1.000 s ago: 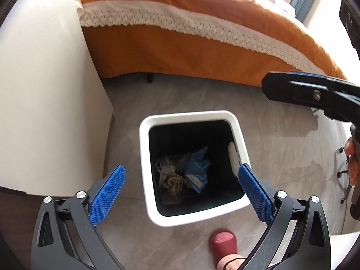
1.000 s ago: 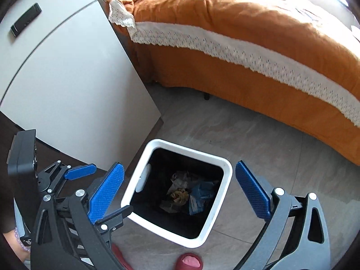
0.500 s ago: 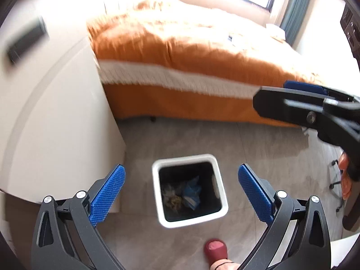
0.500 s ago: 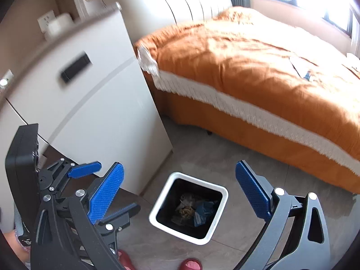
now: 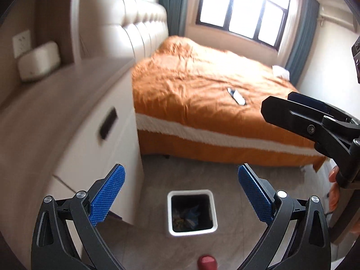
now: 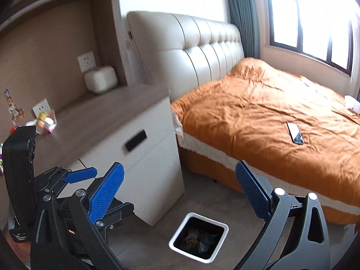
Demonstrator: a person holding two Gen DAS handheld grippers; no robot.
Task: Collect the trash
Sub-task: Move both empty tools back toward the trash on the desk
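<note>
My left gripper [image 5: 180,193] fills the bottom of the left wrist view with its jaws spread wide and nothing between the blue pads [image 5: 108,193]; my right gripper [image 6: 180,193] sits the same way at the bottom of the right wrist view, jaws wide, gripping nothing. In the left wrist view the right gripper also shows as a black arm at the right edge, with my fingers [image 5: 334,189] wrapped on its handle below. Framed low between the left pads, at bottom centre, the white square trash bin [image 5: 210,211] stands on the grey floor [image 5: 191,173], with crumpled trash [image 5: 186,214] in blue and brownish tones lying at its dark bottom; in the right wrist view the same bin sits bottom centre, just beside the white bedside cabinet [image 6: 144,164]. A red slipper tip [image 5: 207,265] pokes in at the very bottom edge. The cabinet rises to the left of the bin, its top carrying a cream box [image 6: 101,79] near the wall socket at upper left and a small clutter of colourful wrappers [image 6: 46,121] at the far left of the frame. Beyond the bin the bed [image 6: 270,112] with its orange cover fills the right and centre, a phone [image 6: 295,132] lying on it, the padded headboard [image 6: 202,51] behind, and the window [image 5: 243,11] at the top
</note>
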